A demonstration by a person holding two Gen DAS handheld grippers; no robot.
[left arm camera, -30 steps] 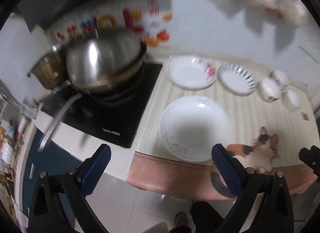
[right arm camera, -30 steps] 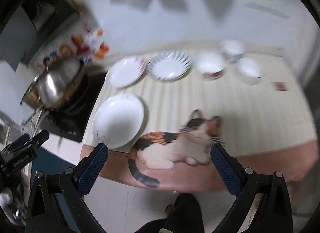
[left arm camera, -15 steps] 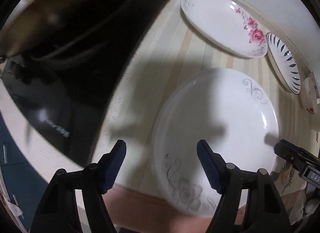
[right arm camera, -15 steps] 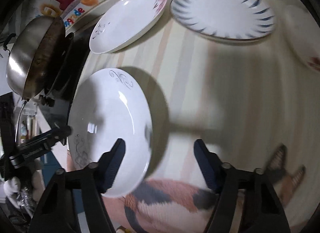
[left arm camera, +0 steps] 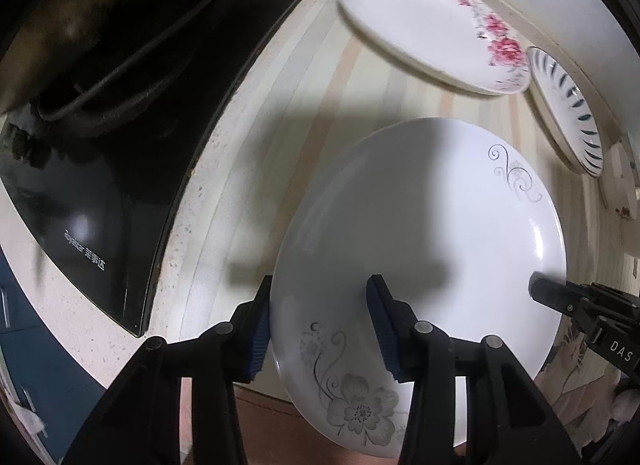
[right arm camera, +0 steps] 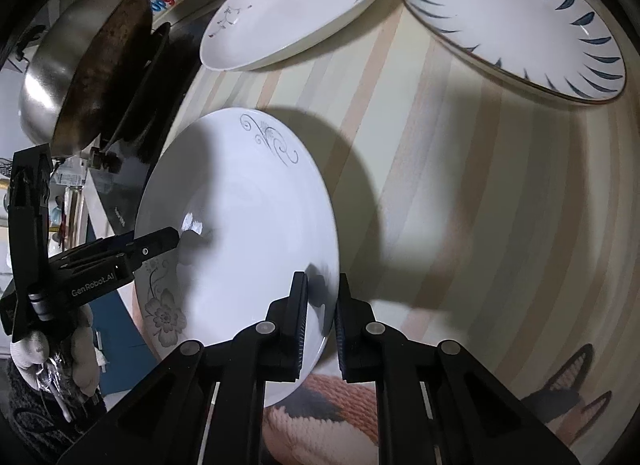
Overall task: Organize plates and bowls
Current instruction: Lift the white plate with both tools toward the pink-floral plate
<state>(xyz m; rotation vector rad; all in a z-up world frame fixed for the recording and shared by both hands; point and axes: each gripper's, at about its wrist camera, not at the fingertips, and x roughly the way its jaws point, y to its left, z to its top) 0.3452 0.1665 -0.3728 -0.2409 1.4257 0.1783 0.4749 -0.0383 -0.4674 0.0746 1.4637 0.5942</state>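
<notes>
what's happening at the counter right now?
A person with a handheld claw in each hand is working on the big white plate with the grey flower print. The right claw has pinched the plate's near rim. The left claw straddles the opposite rim and its jaws are closing, pads not clearly pressing yet. The plate sits on the striped counter. The pink-flower plate and blue-leaf plate lie untouched behind it, beside the stove.

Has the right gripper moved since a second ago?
Yes. The right gripper came down and to the left toward the grey-flowered white plate; it was back over the mat's cat picture, and its fingers now clamp the plate's right rim.
</notes>
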